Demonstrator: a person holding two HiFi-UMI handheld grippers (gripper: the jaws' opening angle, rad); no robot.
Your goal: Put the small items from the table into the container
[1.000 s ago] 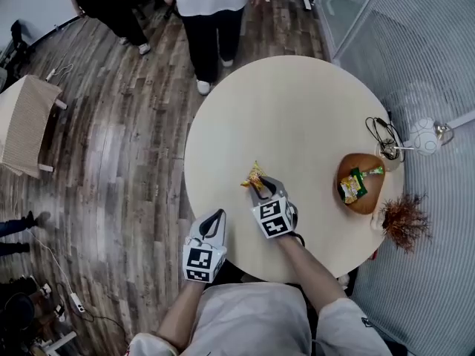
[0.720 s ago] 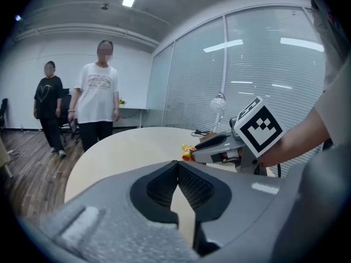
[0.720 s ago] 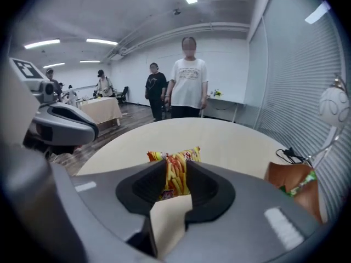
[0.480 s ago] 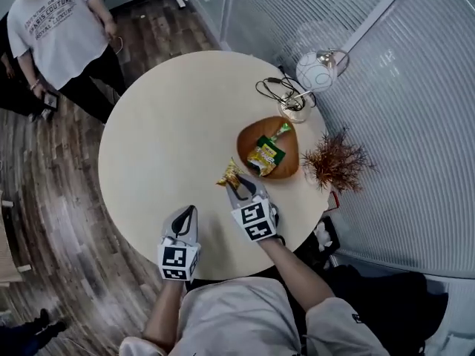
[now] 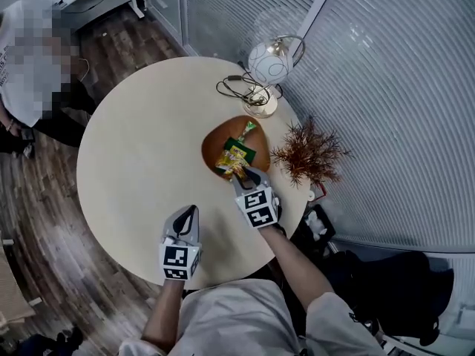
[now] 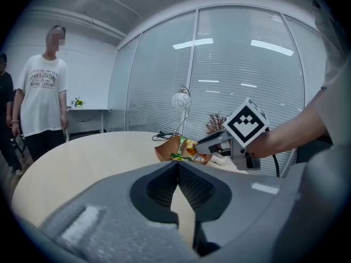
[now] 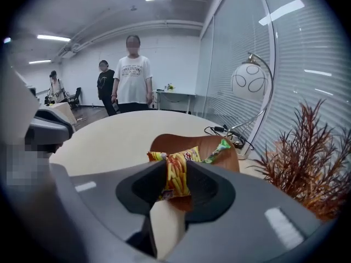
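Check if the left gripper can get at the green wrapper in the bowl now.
Probably not cleanly. The right gripper, shut on a yellow snack packet, sits at the wooden bowl's near rim, between the left gripper and the green wrapper. The left's jaws are also together.

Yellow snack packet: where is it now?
Head view: the yellow snack packet is clamped in the right gripper at the near rim of the brown bowl, toward the right edge of the table.
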